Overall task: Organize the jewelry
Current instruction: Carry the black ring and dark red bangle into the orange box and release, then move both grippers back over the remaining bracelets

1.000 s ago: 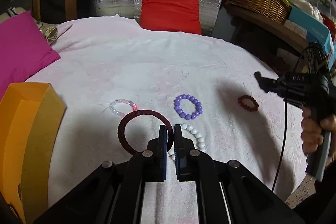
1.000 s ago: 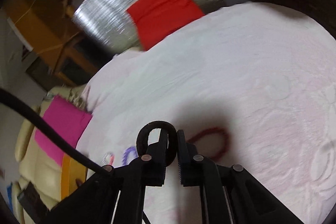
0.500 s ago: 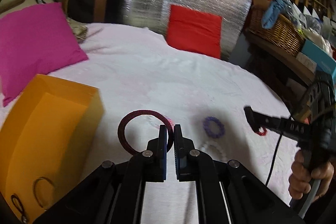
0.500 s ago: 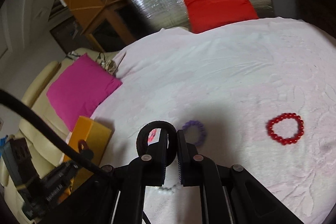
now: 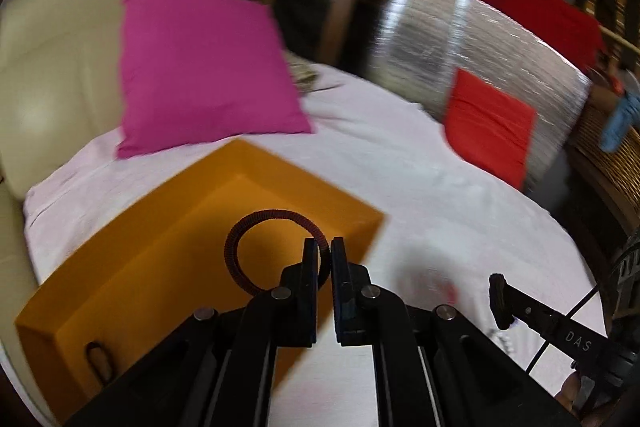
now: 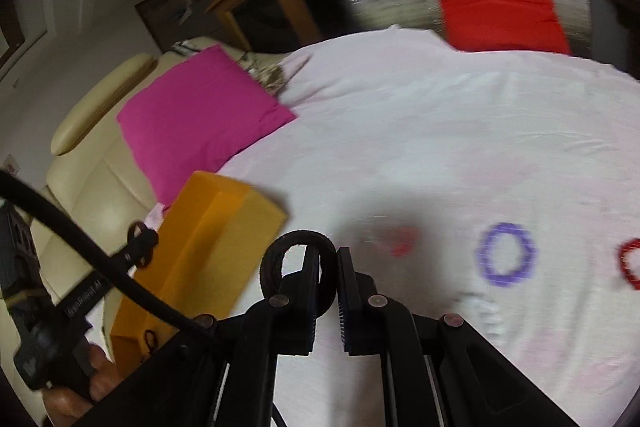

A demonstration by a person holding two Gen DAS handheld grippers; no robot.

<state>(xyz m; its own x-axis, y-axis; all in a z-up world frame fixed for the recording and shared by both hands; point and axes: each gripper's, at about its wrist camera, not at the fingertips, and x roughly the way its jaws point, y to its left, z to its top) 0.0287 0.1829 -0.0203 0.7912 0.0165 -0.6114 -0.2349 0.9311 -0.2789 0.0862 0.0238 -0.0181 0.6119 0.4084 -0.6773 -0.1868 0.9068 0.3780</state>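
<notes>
The left gripper [image 5: 325, 254] pinches a dark red bangle [image 5: 267, 247] above the orange box [image 5: 168, 227]. The right gripper [image 6: 329, 269], nearly closed, grips a black ring [image 6: 298, 269]; a purple bracelet [image 6: 506, 254] lies to its right.

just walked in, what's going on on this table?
A person with tongs in each hand is sorting bracelets into an orange box. The left tongs grip a dark red bangle, held over the box's open top. The right tongs grip a black ring above the pink cloth. A purple bracelet and a red one lie on the cloth.
</notes>
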